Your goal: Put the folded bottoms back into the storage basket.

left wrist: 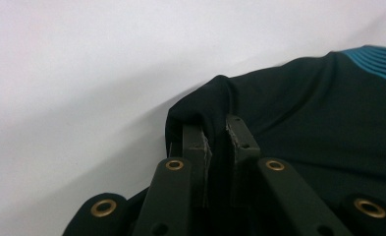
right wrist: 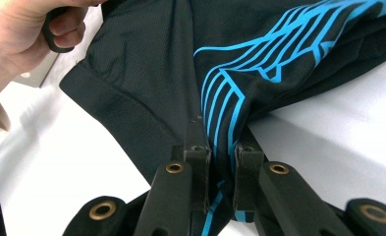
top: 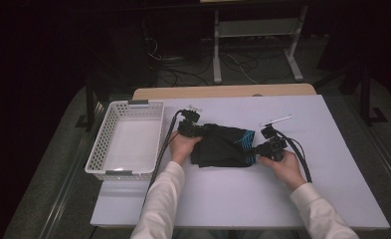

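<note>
Both pairs of jaws pinch folds of the black garment (top: 222,145): the left gripper (left wrist: 219,140) clamps its plain dark edge, the right gripper (right wrist: 222,147) its blue-striped edge. Folded, the garment lies mid-table (top: 243,199), between the hands, with a white basket (top: 103,144) to its left.

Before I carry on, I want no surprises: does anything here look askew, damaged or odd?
Nothing stands out. The folded black garment lies flat on the white table, the left gripper and right gripper each shut on an edge of it. The white basket sits upright beside it.
</note>
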A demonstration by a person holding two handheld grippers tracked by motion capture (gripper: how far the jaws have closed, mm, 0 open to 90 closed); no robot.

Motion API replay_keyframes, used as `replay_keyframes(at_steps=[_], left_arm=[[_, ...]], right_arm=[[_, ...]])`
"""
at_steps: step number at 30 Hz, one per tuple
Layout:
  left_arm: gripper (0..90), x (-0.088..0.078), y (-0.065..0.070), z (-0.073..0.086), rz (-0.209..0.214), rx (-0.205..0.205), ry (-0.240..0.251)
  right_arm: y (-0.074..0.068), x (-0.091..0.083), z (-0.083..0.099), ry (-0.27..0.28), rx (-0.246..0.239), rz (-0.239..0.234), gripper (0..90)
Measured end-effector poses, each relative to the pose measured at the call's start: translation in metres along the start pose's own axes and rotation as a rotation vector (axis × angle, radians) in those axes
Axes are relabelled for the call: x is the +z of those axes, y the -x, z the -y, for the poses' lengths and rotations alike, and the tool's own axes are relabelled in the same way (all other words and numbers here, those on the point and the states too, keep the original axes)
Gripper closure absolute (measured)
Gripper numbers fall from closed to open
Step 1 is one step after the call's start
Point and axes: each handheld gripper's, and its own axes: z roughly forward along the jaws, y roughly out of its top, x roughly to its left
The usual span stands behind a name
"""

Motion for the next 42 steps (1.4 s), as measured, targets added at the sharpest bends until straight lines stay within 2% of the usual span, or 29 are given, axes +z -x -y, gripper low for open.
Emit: replay_keyframes(at_steps=[4, 7, 14, 18, 19, 20, 24, 30, 42], left_arm=[[80.9, -0.008, 0.002, 0.002, 0.004, -0.005, 0.014], [81.0, -0.015, 0.007, 0.002, 0.003, 0.009, 0.042], [81.0, -0.032, 0.016, -0.001, -0.008, 0.047, 0.068], [81.0, -0.044, 0.02, -0.003, -0.011, 0.06, 0.092], [81.0, -0.051, 0.022, -0.003, -0.017, 0.075, 0.104], [81.0, -0.051, 0.022, -0.003, -0.017, 0.075, 0.104], [81.0, -0.069, 0.023, -0.007, -0.014, 0.077, 0.148], [81.0, -0.08, 0.021, -0.008, -0.006, 0.062, 0.17], [80.9, -0.103, 0.022, -0.017, -0.028, 0.097, 0.202]], right_arm=[[-0.008, -0.003, 0.001, -0.01, -0.01, 0.001, 80.3], [-0.014, -0.005, 0.0, -0.015, -0.021, 0.002, 80.4], [-0.027, -0.013, -0.001, -0.015, -0.045, 0.008, 80.3], [-0.04, -0.02, -0.003, -0.004, -0.093, 0.031, 80.3], [-0.043, -0.021, -0.004, -0.002, -0.098, 0.035, 80.3], [-0.043, -0.021, -0.004, -0.002, -0.098, 0.035, 80.3], [-0.055, -0.027, -0.007, 0.019, -0.121, 0.018, 80.4], [-0.069, -0.034, -0.013, 0.026, -0.159, 0.031, 80.4], [-0.08, -0.043, -0.021, 0.056, -0.168, 0.005, 80.3]])
